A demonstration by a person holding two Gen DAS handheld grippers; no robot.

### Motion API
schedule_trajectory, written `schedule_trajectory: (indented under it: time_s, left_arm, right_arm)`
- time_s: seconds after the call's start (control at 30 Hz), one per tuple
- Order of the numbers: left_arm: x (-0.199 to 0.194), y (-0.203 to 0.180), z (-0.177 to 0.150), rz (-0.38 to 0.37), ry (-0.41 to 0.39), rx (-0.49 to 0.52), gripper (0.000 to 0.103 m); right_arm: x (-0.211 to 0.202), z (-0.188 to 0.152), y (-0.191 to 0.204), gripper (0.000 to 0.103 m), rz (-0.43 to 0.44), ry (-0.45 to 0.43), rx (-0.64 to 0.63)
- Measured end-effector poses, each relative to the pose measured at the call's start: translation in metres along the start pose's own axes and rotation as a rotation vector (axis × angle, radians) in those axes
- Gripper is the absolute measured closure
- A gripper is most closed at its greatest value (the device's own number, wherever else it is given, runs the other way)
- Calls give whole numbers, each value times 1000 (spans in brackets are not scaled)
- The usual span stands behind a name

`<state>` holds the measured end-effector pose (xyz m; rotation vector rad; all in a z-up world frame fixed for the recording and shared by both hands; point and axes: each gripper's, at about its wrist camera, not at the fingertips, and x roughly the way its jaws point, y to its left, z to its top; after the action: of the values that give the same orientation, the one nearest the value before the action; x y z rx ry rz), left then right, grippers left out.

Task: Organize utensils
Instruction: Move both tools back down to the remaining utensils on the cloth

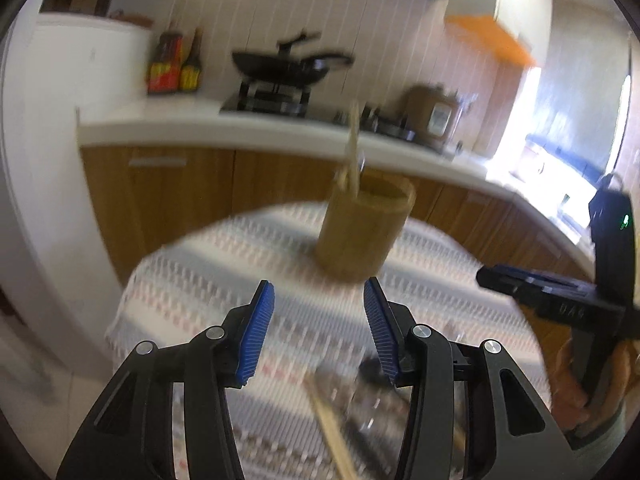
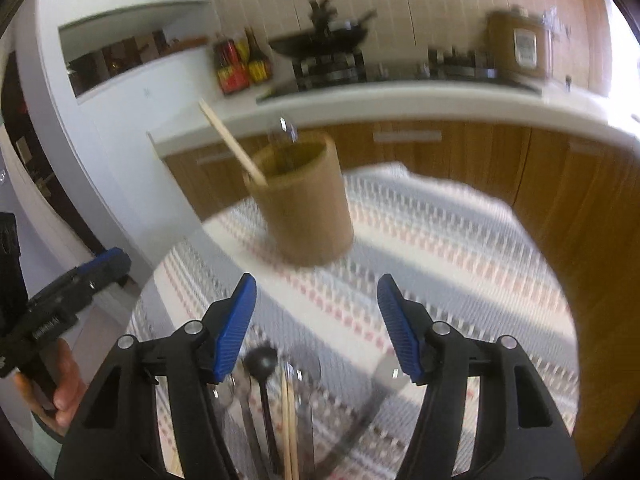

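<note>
My two blue-ribbed grippers, left (image 1: 318, 292) and right (image 2: 316, 286), gape empty before the smooth bamboo cylinder (image 2: 306, 210) near the woven tablecloth's (image 2: 460, 240) far edge.

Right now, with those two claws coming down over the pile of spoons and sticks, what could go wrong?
1. The utensils lie bunched side by side on the tablecloth; the open right gripper might pinch several at once, or snag the cloth.
2. The wooden holder stands near the table's far side with a chopstick leaning out; a bump could tip it.
3. The left gripper hovers close by; the two could collide.
</note>
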<state>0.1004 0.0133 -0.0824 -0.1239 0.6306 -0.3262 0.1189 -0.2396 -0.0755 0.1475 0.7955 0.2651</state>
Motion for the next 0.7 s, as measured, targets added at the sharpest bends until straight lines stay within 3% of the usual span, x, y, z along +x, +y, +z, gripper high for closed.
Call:
schedule_trajectory:
  time_s: [0.17, 0.27, 0.7]
  left_arm:
    - [17, 14, -32, -11, 165, -41, 60]
    - [26, 18, -47, -31, 236, -52, 60]
    - [44, 11, -72, -29, 343, -15, 60]
  right_arm:
    - [32, -21, -2, 48, 16, 146, -10]
    - [45, -32, 4, 50, 4, 187, -35]
    - [63, -48, 6, 50, -4, 238, -48]
